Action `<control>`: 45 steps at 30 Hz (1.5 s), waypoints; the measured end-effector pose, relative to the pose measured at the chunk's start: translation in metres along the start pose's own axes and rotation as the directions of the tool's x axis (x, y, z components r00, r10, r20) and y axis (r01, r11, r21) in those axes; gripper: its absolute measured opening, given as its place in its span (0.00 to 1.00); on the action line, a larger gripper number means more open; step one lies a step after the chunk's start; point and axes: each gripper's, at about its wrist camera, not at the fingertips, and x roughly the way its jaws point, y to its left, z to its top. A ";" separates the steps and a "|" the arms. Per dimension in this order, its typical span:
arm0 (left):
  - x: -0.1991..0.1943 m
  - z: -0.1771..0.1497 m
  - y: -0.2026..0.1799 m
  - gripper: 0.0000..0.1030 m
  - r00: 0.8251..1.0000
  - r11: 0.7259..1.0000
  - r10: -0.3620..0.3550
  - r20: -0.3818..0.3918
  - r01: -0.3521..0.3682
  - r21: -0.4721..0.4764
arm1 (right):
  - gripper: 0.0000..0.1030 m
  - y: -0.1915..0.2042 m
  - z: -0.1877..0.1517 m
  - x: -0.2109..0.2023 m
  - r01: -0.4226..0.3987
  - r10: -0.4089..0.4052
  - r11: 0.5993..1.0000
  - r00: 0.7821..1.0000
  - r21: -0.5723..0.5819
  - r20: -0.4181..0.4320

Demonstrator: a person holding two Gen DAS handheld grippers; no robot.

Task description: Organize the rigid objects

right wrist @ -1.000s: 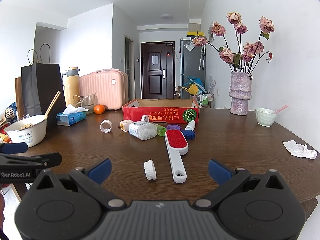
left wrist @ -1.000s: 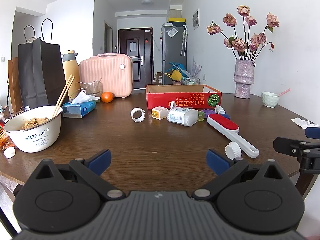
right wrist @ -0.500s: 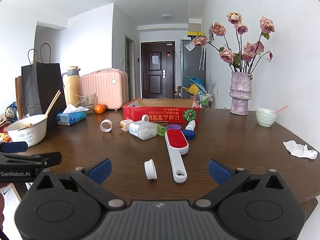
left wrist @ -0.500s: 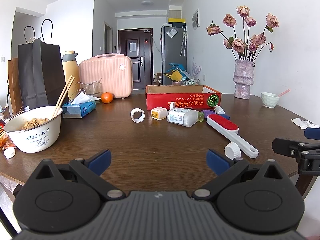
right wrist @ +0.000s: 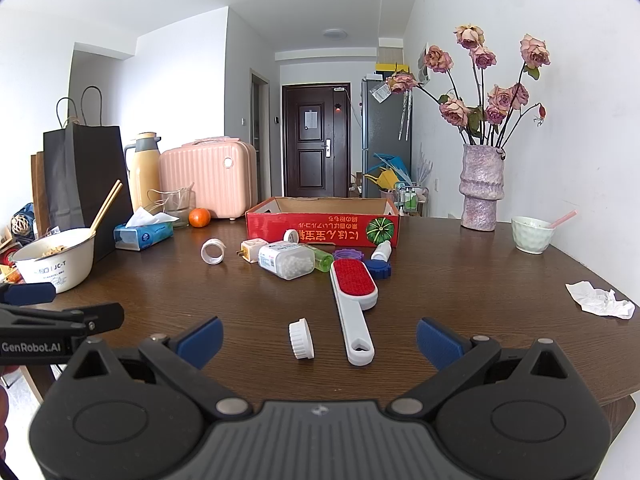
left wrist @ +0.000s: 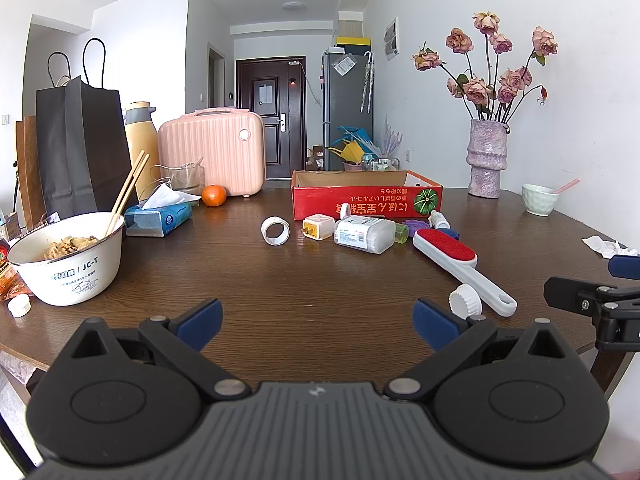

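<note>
Compared with one second ago: nothing on the dark brown wooden counter [left wrist: 304, 292] has shifted; both views are almost unchanged, the left view drifted very slightly. Both grippers stay low at the near edge.

Left gripper [left wrist: 316, 316]: jaws spread wide, nothing between them. Right gripper [right wrist: 318, 336]: jaws likewise wide apart and empty.

Task items, right wrist view: white ribbed round cap [right wrist: 301, 338] lies on its side at 12 o'clock, just ahead of the jaws and slightly left of centre. Just beside it, toward 1 o'clock, lies the white-handled lint brush with red pad [right wrist: 352, 300], handle end nearest the gripper, not touching the cap. Beyond, in a cluster: clear plastic box of white pellets [right wrist: 285, 260], small white cube plug adapter [right wrist: 253, 250], white tape ring [right wrist: 213, 252], green bottle [right wrist: 322, 259], purple and blue scalloped lids [right wrist: 378, 269], small white dropper bottle [right wrist: 381, 249]. Red open cardboard box [right wrist: 322, 229] stands behind the cluster at 12 o'clock.

Edges and room: the near counter edge runs under both grippers. Bare wood lies between the cap and the left gripper's fingers [right wrist: 60, 316] at 9 o'clock. At 3 o'clock a crumpled white tissue [right wrist: 600, 300] sits near the counter's right rim. White noodle bowl with chopsticks [left wrist: 68, 260] crowds the left edge at 10 o'clock.
</note>
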 end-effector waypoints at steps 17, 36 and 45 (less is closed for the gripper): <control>0.010 0.005 0.002 1.00 1.000 1.000 0.005 -0.010 -0.005 -0.016 | 1.00 0.005 0.002 0.012 -0.034 0.034 0.999 0.999 -0.019 0.006; 0.062 0.005 0.009 1.00 0.996 1.000 -0.005 -0.086 0.003 -0.015 | 0.91 0.009 0.002 0.066 -0.052 0.048 0.998 0.994 -0.039 -0.095; 0.083 0.003 0.013 1.00 0.992 1.000 -0.008 -0.122 0.005 -0.022 | 0.83 0.012 -0.002 0.095 -0.061 0.053 0.997 0.986 -0.050 -0.160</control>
